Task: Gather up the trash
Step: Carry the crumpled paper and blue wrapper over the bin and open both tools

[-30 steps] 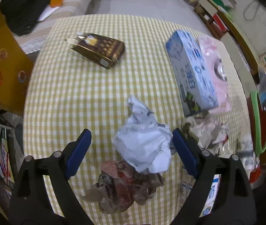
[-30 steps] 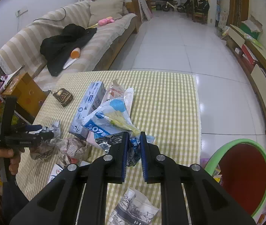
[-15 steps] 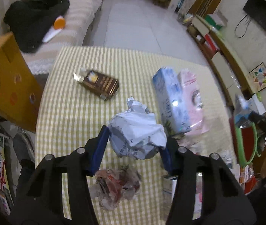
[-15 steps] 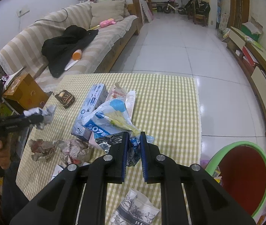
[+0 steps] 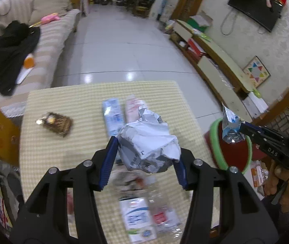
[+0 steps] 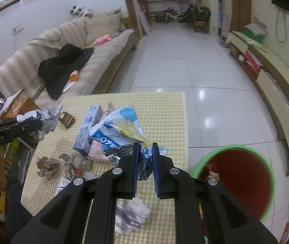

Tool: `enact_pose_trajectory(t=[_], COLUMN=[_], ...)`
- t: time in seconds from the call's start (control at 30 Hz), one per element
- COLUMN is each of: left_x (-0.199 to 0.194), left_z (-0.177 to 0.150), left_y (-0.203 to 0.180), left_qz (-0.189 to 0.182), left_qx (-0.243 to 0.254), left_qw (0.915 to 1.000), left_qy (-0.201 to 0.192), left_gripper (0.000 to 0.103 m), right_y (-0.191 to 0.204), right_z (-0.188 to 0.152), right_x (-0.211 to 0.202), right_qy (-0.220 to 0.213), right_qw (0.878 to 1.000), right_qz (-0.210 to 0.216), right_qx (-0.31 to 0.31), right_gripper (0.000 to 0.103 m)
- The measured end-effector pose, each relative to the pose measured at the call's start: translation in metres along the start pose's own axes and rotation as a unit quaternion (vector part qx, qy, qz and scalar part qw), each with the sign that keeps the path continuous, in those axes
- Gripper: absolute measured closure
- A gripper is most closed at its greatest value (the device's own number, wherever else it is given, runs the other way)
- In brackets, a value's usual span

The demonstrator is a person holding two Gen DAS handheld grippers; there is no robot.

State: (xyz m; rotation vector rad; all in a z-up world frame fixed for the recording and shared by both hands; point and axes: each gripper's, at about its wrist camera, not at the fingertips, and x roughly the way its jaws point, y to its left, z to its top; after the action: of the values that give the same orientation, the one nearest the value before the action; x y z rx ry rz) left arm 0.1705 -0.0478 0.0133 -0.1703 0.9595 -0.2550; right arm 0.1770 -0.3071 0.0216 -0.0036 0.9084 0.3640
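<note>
My left gripper [image 5: 145, 158] is shut on a crumpled white paper ball [image 5: 147, 142], held well above the checked tablecloth [image 5: 52, 148]. In the right wrist view the same paper ball [image 6: 46, 118] shows at the left, in the left gripper [image 6: 35, 123]. My right gripper [image 6: 146, 158] is shut on a blue and white snack wrapper [image 6: 120, 130], lifted off the table. From the left wrist view that snack wrapper [image 5: 229, 125] hangs over the red bin with a green rim [image 5: 231, 150], in the right gripper [image 5: 241, 129]. The same bin [image 6: 240, 179] stands on the floor at the table's right.
On the table lie a blue tissue box [image 6: 88, 130], a pink pack [image 5: 133, 109], a dark packet [image 5: 55, 123], brown crumpled papers [image 6: 63, 162] and flat wrappers [image 5: 144, 217] near the front edge. A sofa [image 6: 73, 50] stands behind left, a low cabinet [image 6: 276, 93] along the right wall.
The left gripper closed on the white paper ball and lifted it off the table. The right gripper rose and moved right with the snack wrapper, toward the bin.
</note>
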Motion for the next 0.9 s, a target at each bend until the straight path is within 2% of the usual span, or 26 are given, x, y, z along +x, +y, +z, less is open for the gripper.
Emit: enact_pose_trajectory(t=[0.37,0.5,0.73,0.9], left_x=[0.038,0.055,0.090,0.111], left_z=[0.017,0.018,0.012,0.008], left_y=[-0.106,-0.146,-0.208,-0.238], left_qz=[-0.073,-0.099,-0.138,-0.148], left_qx=[0.059,0.080,0.106,0.121], left_qw=[0.9954,0.9913,0.9824,0.9778], left_qy=[0.022,0.034,0.067,0.087], left_gripper=[0.053,0.053,0.053,0.053], right_y=[-0.082,-0.116,-0.169,-0.180], right_z=[-0.016,-0.030,-0.053,-0.057], right_x=[-0.062,-0.069,-0.061,-0.062], right_qy=[-0.036,-0.026,0.006,0.017], right_qw=[0.995,0.991,0.985,0.985], right_qz=[-0.073,-0.094,-0.104,-0.109], right_qx=[0.061,0.087,0.137,0.136], right_gripper=[0.091,0.091,0.091,0.091])
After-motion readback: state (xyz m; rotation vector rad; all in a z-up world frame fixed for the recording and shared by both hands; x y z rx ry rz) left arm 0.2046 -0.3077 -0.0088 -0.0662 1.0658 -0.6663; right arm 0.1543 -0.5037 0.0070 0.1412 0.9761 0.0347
